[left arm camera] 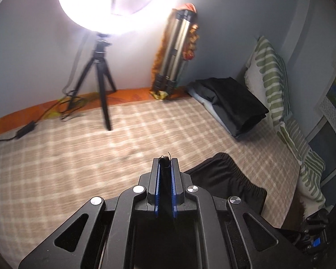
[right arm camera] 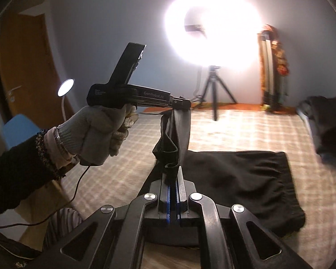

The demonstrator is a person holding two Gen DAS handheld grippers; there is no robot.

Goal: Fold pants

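While pinched by both hand-held grippers (left arm camera: 165,160) (right arm camera: 174,174), black pants (right arm camera: 246,179) half-raised.

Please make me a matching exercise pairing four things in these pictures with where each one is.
Things:
1. black pants with elastic waistband
2. glowing ring light on black tripod
3. folded dark clothes pile
4. green-and-white striped pillow

Places:
A. standing on the bed near the far wall
B. leaning against the right-hand wall
C. stacked beside the pillow
D. partly spread on the checked bedspread, one end pinched by both grippers

Pairs: 1-D, 2-A, 3-C, 4-B
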